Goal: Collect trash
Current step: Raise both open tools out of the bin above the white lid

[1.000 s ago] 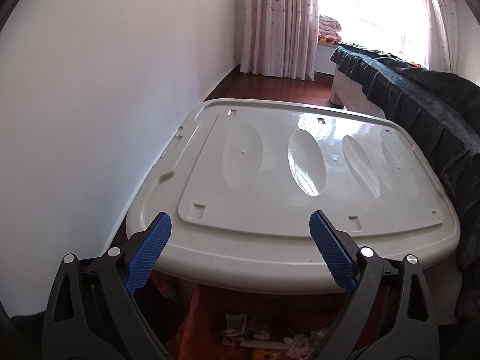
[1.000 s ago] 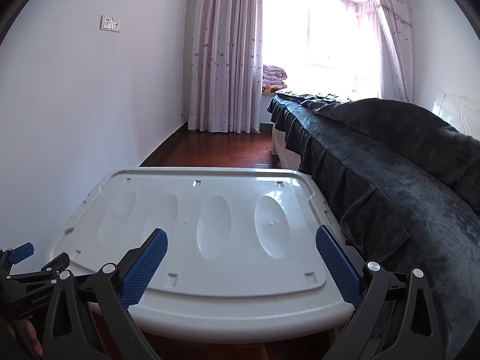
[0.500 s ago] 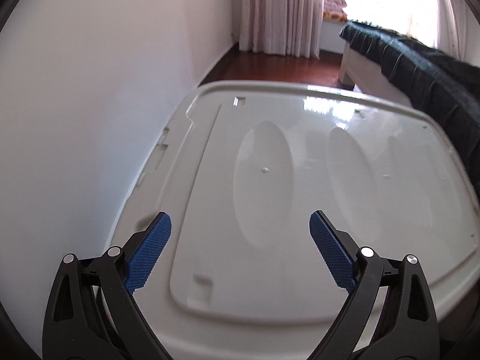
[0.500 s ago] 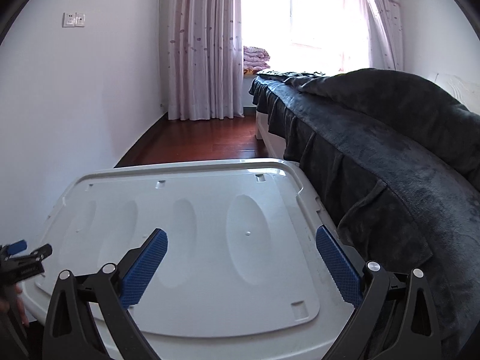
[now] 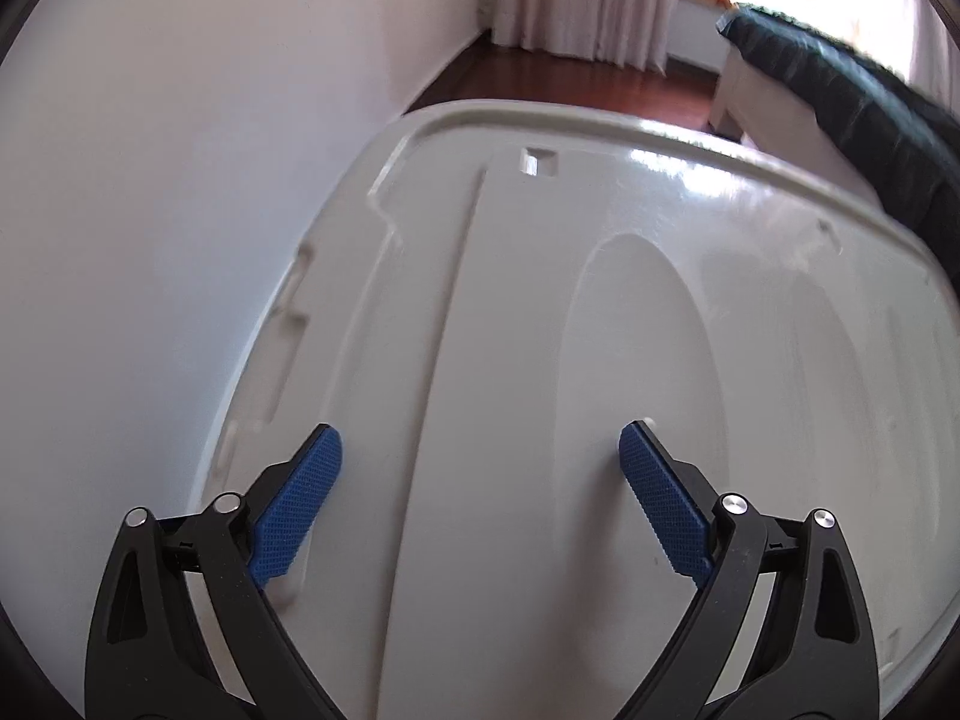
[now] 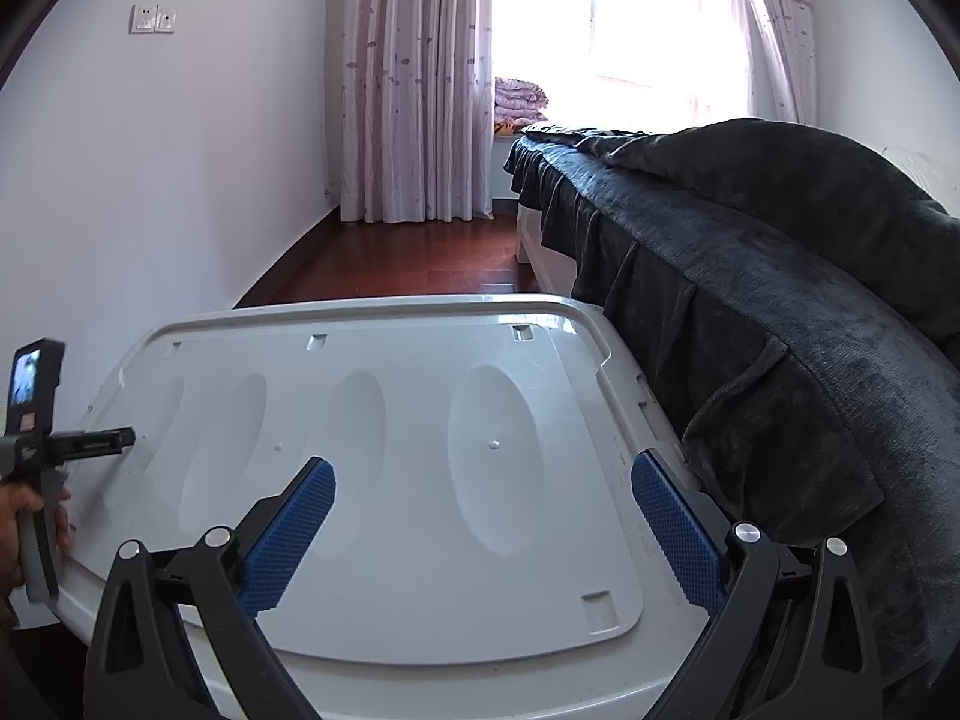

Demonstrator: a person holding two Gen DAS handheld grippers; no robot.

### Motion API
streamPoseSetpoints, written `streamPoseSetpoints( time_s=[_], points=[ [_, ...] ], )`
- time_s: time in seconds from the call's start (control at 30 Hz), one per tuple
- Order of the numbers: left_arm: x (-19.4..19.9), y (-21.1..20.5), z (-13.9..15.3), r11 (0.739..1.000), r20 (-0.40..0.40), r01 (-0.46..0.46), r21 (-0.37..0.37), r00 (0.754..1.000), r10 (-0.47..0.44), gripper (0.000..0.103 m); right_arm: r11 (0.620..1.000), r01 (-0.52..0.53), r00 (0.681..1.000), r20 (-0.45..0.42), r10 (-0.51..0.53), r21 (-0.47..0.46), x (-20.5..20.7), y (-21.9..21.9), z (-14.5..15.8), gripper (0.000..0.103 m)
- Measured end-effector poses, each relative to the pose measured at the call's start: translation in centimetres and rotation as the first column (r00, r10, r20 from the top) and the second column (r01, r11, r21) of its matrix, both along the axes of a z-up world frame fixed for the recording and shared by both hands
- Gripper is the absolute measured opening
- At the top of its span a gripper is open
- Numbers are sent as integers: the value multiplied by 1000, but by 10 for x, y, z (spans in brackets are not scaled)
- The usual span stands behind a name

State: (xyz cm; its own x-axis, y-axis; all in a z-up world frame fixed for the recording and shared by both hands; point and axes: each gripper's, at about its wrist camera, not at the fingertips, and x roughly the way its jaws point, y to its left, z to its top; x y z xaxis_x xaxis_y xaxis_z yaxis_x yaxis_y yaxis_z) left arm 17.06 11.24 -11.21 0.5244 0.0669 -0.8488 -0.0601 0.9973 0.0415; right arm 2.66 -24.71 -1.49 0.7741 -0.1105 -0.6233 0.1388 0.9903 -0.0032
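A large white storage bin (image 6: pixel 384 480) sits between the wall (image 6: pixel 150 180) and the bed (image 6: pixel 750 276), lid shut – its contents are hidden and no trash shows. Left gripper (image 5: pixel 480 474) and right gripper (image 6: pixel 483 504) both hover over the lid – jaws spread wide, holding nothing

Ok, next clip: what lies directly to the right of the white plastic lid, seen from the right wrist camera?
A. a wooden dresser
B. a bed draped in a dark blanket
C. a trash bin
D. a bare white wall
B: in the right wrist view a bed under a dark blanket runs along the right edge of the lid.
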Motion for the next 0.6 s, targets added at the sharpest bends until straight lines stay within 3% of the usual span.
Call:
streamPoseSetpoints(
  time_s=[0.07,0.13,0.37,0.6],
  points=[
    [5,-3,-1,1000,18,27,15,999,-27,96,1000,-2,1000,-5,2,0,-1,-1,-1,98],
    [11,3,-3,999,38,12,-31,999,-11,97,1000,2,1000,-6,-2,-1,-1,-4,-1,98],
    [8,2,-3,1000,38,9,-18,999,-9,97,1000,4,1000,0,-4,11,-4,-6,3,98],
    [8,2,-2,1000,38,10,-18,999,-9,97,999,49,998,29,-49,10,-10,-35,26,98]
  ],
)
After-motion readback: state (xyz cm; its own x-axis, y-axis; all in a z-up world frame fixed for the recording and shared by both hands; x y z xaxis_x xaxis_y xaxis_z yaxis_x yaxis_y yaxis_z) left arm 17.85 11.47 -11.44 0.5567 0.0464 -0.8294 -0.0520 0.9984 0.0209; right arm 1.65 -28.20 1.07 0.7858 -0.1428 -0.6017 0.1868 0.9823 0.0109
